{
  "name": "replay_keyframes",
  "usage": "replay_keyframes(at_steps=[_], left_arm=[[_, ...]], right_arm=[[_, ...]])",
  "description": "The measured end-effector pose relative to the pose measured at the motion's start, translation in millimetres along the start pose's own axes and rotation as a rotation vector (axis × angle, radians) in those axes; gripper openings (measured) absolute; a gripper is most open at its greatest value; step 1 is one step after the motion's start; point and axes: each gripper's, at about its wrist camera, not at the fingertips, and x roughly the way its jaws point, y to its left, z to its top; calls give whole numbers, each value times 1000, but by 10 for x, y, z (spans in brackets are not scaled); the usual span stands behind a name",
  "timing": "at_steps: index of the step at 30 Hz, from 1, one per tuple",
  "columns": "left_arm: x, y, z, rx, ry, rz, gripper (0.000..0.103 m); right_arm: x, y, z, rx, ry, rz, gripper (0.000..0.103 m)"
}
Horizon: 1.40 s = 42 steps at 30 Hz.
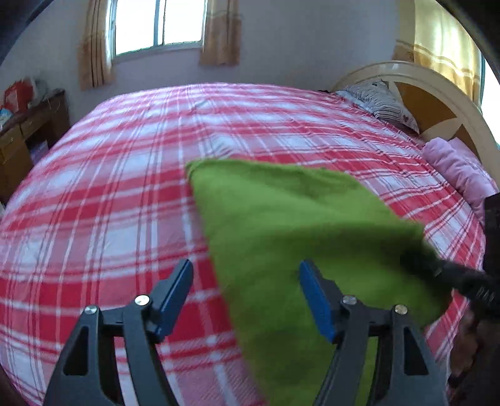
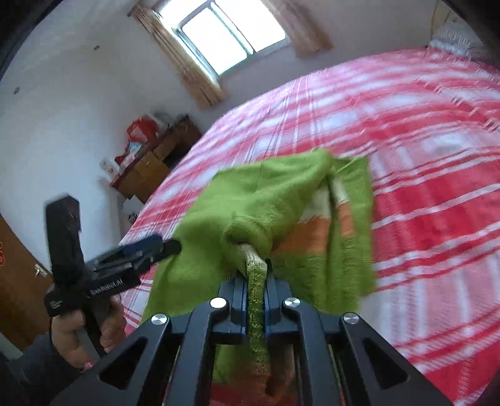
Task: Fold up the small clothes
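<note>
Daylight from a window falls on a wide bed covered with a red and white checked sheet, with a striped pillow and a pink blanket near the curved headboard. A wooden desk stands against the wall beside the bed. The green sweater (orange and cream stripes show on its inner side) hangs lifted above the sheet. The right gripper is clamped tight on a knitted edge of that sweater. The left gripper has its jaws spread wide, the green cloth lying just beyond them, with nothing held between the blue pads.
</note>
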Motion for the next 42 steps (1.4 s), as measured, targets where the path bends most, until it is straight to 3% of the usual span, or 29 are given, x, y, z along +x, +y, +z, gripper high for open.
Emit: replay_keyframes(at_steps=[3,5,8,9,10,12,13,17,22,26,33,36,42], left_arm=[[-69,23,-108,-13,-11,-47,90],[-8,-48,-155,1,8,-89,91],[98,-134,-176,5,29,-104,91],[114,-147,-175,5,34,-108,91],[129,-145,-167,-4,37,-119,91],[139,-142,-175,-13,38,-130,90],[153,-133,-185,-16,42,-140,89],[171,-77,-253,-49,42,-174,89],[180,-66,-293,-61,33,-184,89],[187,-82,-290,-51,31,-193,88],[172,-187,-279,9,18,-228,63],[163,-218,-277,30,15,-229,57],[45,-262,-261,75,6,-202,37]], right_arm=[[-236,-43,-105,-32,-16,-67,6],[-168,-298,-188,32,13,-114,6],[-17,-541,-164,121,49,-46,7],[-69,-489,-136,103,46,-48,18],[-100,-414,-85,56,45,-70,39],[-190,-374,4,15,0,-120,68],[-238,-395,38,20,-29,-114,69],[-199,-598,326,89,-48,-58,69],[346,-834,497,163,102,10,69],[637,-991,610,172,117,51,68],[863,-992,639,183,131,98,26],[896,-1166,676,252,122,140,23],[812,-964,660,199,97,114,21]])
